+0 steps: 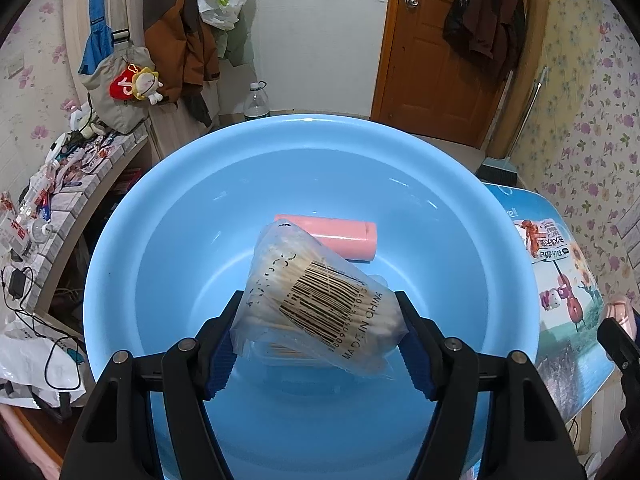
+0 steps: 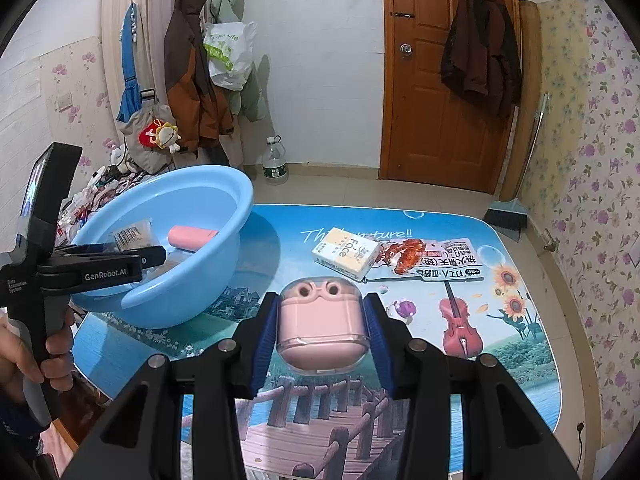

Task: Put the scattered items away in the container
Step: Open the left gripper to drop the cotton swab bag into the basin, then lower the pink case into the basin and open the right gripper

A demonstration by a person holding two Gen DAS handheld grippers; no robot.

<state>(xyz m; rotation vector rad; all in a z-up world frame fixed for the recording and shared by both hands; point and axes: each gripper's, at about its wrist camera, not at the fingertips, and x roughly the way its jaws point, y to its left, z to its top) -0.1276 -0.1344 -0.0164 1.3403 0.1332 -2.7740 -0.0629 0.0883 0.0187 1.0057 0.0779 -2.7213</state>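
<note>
item: left tongs [image 1: 316, 340], hanging over the blue basin [image 1: 120, 264], jaws clamped on a clear bag of cotton swabs [image 1: 320, 300] that is dangling just ahead of the pads, not yet lying on the bottom.
item: pink roll [image 1: 340, 236], lying inside the basin beyond the bag; already tidied.
item: right tongs [image 2: 322, 340], jaws clamped on a pink earbud case [image 2: 322, 328], hovering above the table [image 2: 520, 380], the basin sitting ahead to their left.
item: tissue pack [image 2: 346, 254] and snack packet [image 2: 432, 264], waiting on the table further ahead; both still outstanding.
</note>
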